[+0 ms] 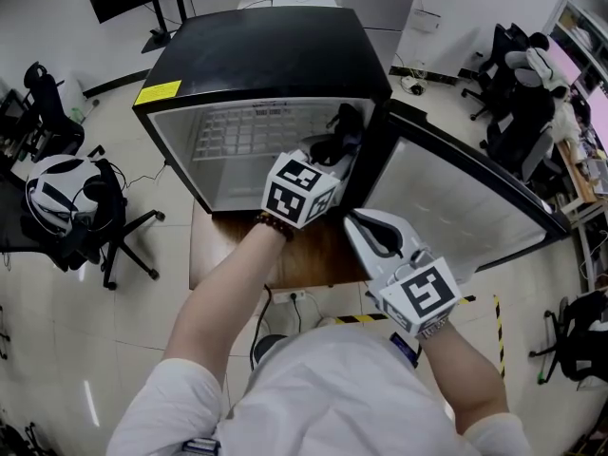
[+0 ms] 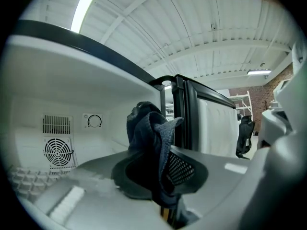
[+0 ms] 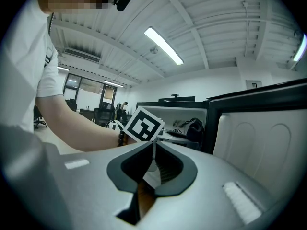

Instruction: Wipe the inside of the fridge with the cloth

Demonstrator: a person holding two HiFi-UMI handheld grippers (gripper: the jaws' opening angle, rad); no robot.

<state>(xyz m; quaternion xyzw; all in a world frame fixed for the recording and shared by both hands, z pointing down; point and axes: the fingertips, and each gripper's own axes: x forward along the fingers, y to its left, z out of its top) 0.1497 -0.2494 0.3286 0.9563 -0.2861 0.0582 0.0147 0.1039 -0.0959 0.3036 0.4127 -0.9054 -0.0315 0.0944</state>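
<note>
Chair (image 1: 114, 231) on the floor, well to the left of both pairs of fingers. We note the fridge (image 1: 266, 55) standing open on a wooden table (image 1: 313, 255), and the left gripper (image 1: 334, 142) reaching into its mouth.

From the left gripper view, a fan grille (image 2: 58, 151) and a round dial (image 2: 94, 121) sit on the back wall, beyond the fingers and off to their left. In the head view a wire shelf (image 1: 242, 131) lies left of the fingertips.

The left fingers are clamped on the cloth (image 2: 148, 133), a dark bunched rag. Most of it sticks up past the fingertips, and a fold hangs between them. We see the cloth inside the fridge, close to the right-hand wall.

The right gripper (image 1: 355, 220) is outside the fridge, nearer us than the left fingers and to their right, over the table edge. In its own view the right gripper (image 3: 153, 164) has fingers drawn to a narrow slit with nothing between them. The left gripper's marker cube (image 3: 144, 124) is just beyond their tips.

The door (image 1: 465, 198) stands open to the right of both pairs of fingers.
</note>
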